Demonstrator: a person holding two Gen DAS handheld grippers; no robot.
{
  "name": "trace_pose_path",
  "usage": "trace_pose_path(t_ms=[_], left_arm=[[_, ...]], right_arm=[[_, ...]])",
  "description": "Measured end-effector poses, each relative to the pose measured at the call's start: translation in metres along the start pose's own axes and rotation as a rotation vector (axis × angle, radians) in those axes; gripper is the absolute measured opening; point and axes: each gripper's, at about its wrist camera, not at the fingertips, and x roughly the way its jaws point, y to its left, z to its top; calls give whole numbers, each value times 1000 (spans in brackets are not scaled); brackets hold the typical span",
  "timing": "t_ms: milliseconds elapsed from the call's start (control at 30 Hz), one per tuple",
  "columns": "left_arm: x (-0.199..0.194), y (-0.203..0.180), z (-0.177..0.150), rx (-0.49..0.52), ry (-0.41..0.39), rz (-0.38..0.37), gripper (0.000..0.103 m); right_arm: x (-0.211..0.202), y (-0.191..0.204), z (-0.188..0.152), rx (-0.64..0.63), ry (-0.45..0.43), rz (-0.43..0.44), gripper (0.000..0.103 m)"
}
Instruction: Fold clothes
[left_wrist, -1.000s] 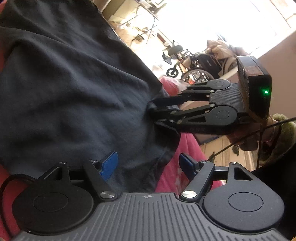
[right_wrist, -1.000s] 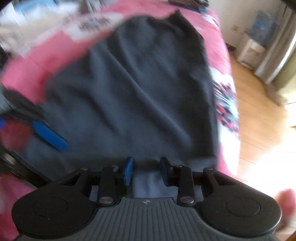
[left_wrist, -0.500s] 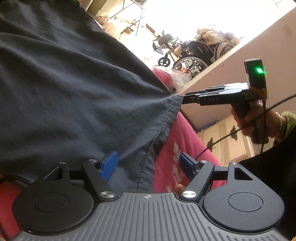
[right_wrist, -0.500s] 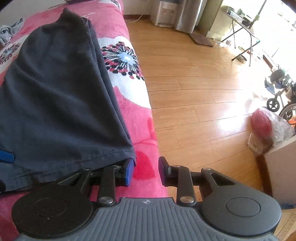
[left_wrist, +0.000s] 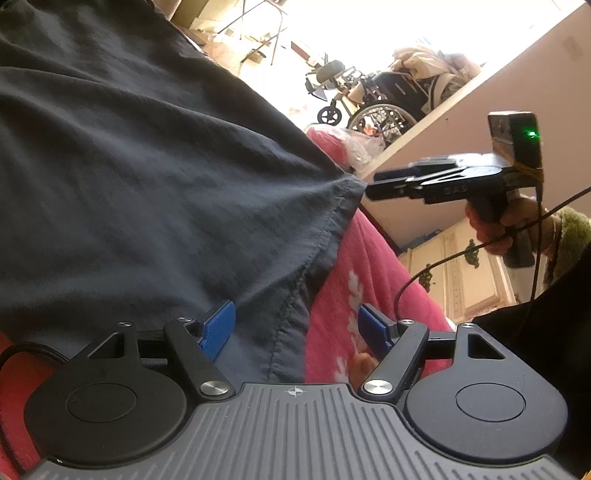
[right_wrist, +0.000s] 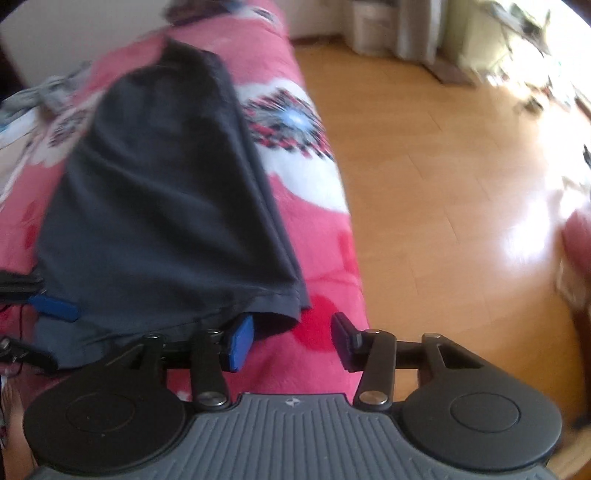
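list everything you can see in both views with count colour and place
garment: 1, dark navy, spread along the blanket
blanket: 1, pink with white flower prints, under the garment
grey cloth: 1, crumpled at the blanket's far end
floor: light wood, beside the blanket
red bag: 1, on the floor, past the garment's corner
wheelchair: at least 1, black, by the bright doorway
cabinet: 1, cream, behind the right hand
left gripper: black, blue pads, open, garment hem between them
right gripper: black, blue pads, jaws just opened, at the garment's near corner, nothing gripped
right hand: 1, on the gripper handle, green sleeve
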Motion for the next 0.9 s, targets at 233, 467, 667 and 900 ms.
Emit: trace_pose_path(t_ms=[233, 467, 667, 900], left_arm=[[6, -5, -6, 4, 13, -7, 74], [9, -13, -13, 5, 29, 1, 74], [9, -12, -14, -25, 24, 3, 74], [9, -10, -16, -14, 29, -6, 74]], right_arm=[[-15, -22, 30, 90, -144, 79, 63], [28, -5, 89, 93, -184, 160, 57], [80, 26, 123, -22, -140, 158, 33], [103, 31, 135, -62, -134, 136, 1]])
